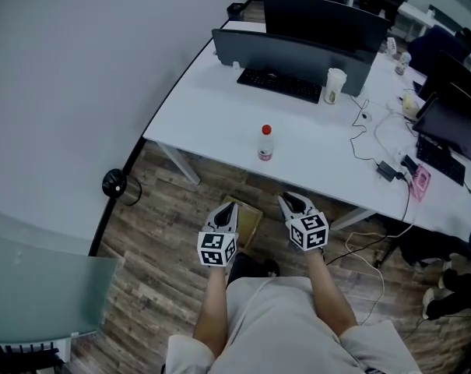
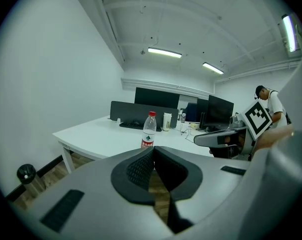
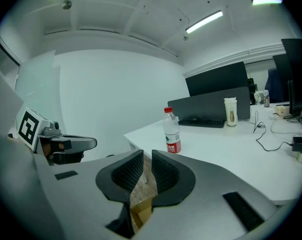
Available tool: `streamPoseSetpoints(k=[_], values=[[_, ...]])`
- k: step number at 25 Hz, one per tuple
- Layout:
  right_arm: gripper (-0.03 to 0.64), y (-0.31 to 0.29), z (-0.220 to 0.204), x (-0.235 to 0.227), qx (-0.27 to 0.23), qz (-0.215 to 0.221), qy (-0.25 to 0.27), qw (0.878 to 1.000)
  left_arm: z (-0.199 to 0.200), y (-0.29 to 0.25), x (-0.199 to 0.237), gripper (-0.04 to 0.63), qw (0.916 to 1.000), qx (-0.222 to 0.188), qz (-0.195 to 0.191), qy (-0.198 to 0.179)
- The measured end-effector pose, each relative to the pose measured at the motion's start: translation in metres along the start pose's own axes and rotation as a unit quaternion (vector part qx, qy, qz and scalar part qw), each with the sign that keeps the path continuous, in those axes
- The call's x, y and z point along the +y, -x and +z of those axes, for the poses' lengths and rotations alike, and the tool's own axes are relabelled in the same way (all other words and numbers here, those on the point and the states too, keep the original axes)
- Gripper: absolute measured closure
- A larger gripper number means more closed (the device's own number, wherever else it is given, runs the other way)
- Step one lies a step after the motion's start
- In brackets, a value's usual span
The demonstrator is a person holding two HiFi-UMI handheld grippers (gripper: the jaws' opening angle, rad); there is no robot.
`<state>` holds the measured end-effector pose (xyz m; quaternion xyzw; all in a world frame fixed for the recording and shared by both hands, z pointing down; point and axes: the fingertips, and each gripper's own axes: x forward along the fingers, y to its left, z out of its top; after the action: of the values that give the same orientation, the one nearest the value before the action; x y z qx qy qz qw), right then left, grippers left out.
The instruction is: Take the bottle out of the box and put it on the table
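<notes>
A clear water bottle (image 1: 265,142) with a red cap and red label stands upright near the front edge of the white table (image 1: 204,123). It also shows in the left gripper view (image 2: 149,130) and the right gripper view (image 3: 172,130). On the wooden floor below, a brown cardboard box (image 1: 247,220) lies between the two grippers. My left gripper (image 1: 229,206) hangs over the box's left side with its pads together (image 2: 153,150) and nothing in them. My right gripper (image 1: 286,199) is to the box's right, its pads a narrow gap apart (image 3: 147,154), empty, with cardboard (image 3: 141,206) showing below.
On the table are a keyboard (image 1: 280,84), dark monitors (image 1: 297,49), a paper cup (image 1: 334,86) and loose cables (image 1: 383,142). A round black object (image 1: 114,183) sits on the floor at the left. A glass surface (image 1: 40,287) fills the near-left corner. A person (image 2: 270,101) stands far right.
</notes>
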<state>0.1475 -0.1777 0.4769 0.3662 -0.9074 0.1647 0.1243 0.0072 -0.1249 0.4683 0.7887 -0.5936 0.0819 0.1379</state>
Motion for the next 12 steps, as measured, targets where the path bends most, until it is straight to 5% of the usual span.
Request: streamPoseSetpoints(k=[12], values=[[0.577, 0.0042, 0.0051, -0.0087, -0.007, -0.013, 0.007, 1.000, -0.0003, -0.0079, -0.0016, 0.580, 0.9999, -0.003, -0.008, 0.007]])
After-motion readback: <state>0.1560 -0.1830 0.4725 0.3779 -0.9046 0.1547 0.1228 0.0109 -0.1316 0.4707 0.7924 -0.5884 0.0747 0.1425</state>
